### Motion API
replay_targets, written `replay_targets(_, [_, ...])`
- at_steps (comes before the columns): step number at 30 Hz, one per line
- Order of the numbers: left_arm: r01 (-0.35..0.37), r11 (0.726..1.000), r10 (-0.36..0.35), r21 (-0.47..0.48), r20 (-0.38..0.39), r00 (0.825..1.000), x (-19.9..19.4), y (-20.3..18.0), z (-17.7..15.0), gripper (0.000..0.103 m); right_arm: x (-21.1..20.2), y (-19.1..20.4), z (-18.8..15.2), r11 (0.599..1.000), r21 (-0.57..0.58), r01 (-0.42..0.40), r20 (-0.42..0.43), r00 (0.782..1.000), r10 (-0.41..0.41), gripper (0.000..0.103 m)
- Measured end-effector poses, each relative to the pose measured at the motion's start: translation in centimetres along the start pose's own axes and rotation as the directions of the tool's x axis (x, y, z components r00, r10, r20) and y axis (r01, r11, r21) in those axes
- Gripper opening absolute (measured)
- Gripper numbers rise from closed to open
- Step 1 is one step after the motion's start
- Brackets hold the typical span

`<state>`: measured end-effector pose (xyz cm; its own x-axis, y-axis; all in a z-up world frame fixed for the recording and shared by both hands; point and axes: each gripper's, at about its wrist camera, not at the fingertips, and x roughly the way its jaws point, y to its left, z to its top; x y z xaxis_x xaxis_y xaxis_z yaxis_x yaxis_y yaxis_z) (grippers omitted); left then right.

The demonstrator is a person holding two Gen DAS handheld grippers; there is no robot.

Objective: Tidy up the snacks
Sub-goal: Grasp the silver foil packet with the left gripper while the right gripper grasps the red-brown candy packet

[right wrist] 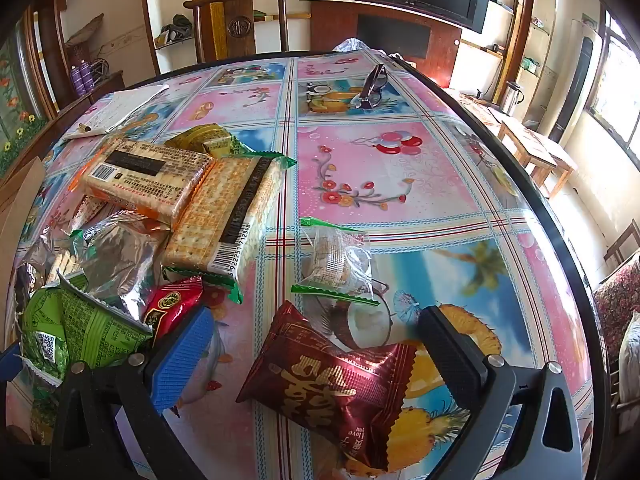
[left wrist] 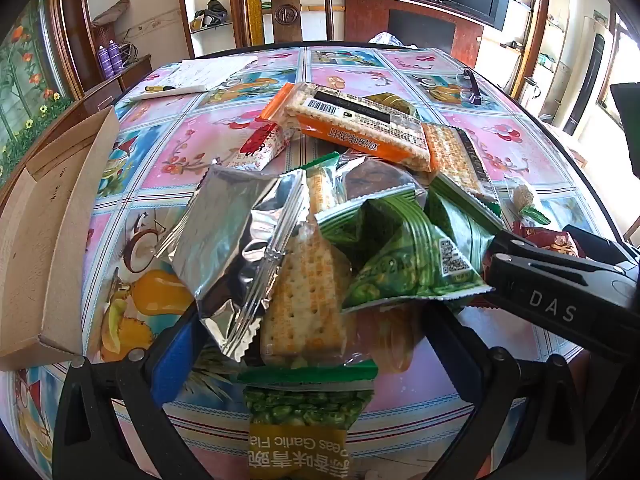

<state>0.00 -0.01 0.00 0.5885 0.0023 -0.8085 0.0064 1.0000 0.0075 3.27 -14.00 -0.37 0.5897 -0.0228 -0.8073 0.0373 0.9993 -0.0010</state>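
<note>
Hovering wide open, the right gripper (right wrist: 316,344) straddles a dark red snack packet (right wrist: 332,384) on the table (right wrist: 400,184), while the left gripper (left wrist: 304,344), likewise empty, overhangs the snack pile (left wrist: 320,232) beside a cardboard box (left wrist: 52,240), probably the sorting destination.

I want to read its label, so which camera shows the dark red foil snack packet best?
The right wrist view: the dark red foil snack packet lies whole between the open fingers. The left wrist view shows only a sliver of it behind the other gripper.
</note>
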Motion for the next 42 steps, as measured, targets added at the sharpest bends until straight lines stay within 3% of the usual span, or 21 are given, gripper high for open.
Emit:
replay_targets(25, [0.003, 1.000, -0.003, 0.005, -0.002, 1.000, 0.0, 0.0, 0.0, 0.103, 0.0, 0.2, 0.1, 1.000, -0.014, -0.011, 0.001, 1.000, 0.011, 0.102])
replay_targets(34, [0.086, 0.986, -0.084, 0.144, -0.021, 0.996, -1.2, 0.0, -1.5, 0.103, -0.8, -0.5, 0.0, 0.991, -0.097, -0.091, -0.034, 0.995, 0.088, 0.102])
replay_targets(36, [0.089, 0.980, -0.087, 0.177, -0.019, 0.996, -1.5, -0.4, -1.7, 0.103, -1.0, -1.0, 0.2, 0.989, -0.091, -0.120, -0.030, 0.993, 0.118, 0.096])
replay_targets(38, [0.097, 0.978, -0.095, 0.183, -0.019, 0.995, -1.9, -0.2, -1.9, 0.103, -1.4, -1.1, 0.3, 0.984, -0.098, -0.149, -0.021, 0.989, 0.147, 0.082])
replay_targets(42, [0.121, 0.987, -0.125, 0.102, 0.033, 0.992, -4.1, 2.3, -2.1, 0.102, -2.3, -1.4, 0.5, 0.972, -0.084, -0.218, 0.009, 0.976, 0.220, 0.081])
